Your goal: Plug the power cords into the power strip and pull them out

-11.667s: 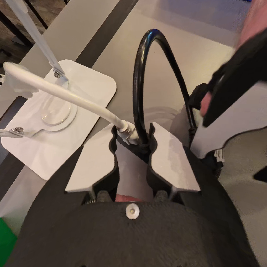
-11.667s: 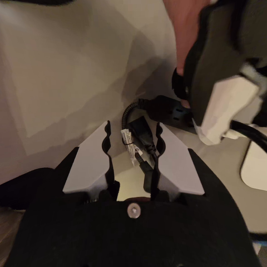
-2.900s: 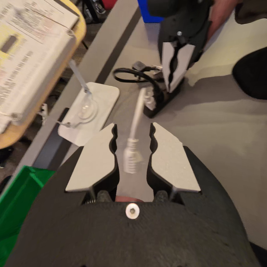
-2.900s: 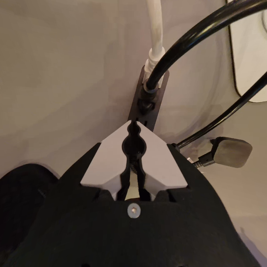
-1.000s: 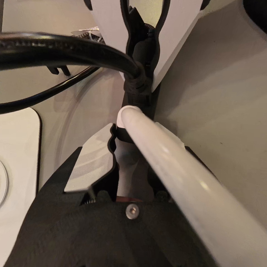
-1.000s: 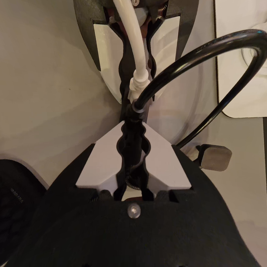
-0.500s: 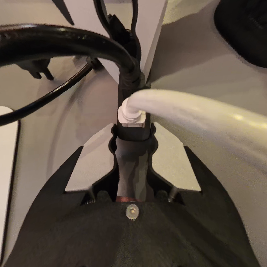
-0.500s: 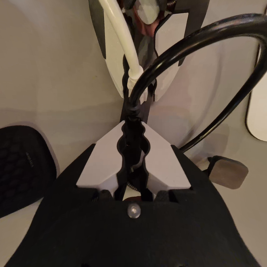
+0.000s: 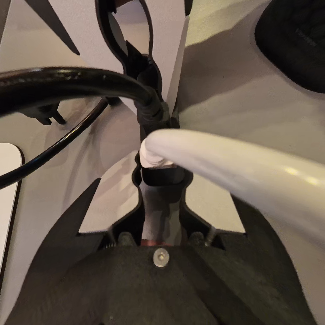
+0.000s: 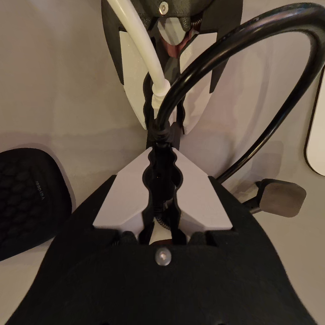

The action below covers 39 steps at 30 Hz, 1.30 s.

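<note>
Pale tabletop; white cable swung lower than before.

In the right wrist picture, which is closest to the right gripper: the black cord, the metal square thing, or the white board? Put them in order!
1. The black cord: its end sits between the right gripper's fingers.
2. The metal square thing: lower right, on the table.
3. The white board: far right edge.

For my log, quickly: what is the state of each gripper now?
Left gripper: closed on the black end piece carrying the white cable.
Right gripper: closed on the black cord's plug.
</note>
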Each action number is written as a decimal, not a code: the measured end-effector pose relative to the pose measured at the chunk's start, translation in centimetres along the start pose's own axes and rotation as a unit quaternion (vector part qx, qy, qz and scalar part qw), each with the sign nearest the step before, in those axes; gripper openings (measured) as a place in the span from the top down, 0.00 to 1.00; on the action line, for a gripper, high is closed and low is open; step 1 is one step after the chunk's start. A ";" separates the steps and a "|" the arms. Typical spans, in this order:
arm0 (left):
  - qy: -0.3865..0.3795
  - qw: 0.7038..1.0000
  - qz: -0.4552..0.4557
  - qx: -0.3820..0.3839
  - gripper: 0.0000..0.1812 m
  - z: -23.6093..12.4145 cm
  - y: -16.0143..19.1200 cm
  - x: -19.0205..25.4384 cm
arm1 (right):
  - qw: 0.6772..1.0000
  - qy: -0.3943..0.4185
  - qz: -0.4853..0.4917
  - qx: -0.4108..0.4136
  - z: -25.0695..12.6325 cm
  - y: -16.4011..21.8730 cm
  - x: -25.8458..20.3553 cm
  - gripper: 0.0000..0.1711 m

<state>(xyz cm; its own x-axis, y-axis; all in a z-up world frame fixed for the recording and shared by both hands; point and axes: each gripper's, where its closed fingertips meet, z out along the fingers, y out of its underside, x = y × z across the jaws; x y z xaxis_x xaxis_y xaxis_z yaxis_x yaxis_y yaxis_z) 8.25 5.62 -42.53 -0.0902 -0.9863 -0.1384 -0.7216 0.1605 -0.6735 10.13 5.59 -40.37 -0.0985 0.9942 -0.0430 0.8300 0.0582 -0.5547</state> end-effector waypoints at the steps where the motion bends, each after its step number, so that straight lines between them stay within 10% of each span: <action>1: -0.001 1.000 -0.006 0.002 0.75 0.0 0.0 0.0 | 1.000 0.003 0.000 -0.001 0.0 0.0 0.0 0.92; 39: -0.008 1.000 -0.012 0.002 0.75 0.1 -0.1 -0.2 | 0.982 0.156 0.108 0.006 -3.9 0.4 -1.9 0.81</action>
<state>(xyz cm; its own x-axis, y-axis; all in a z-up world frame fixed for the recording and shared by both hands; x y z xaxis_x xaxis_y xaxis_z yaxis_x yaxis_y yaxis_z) 8.41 5.80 -42.52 -0.0618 -0.9892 -0.1329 -0.7202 0.1364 -0.6802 12.78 4.06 -37.32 0.2543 0.9624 0.0954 0.8063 -0.1565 -0.5704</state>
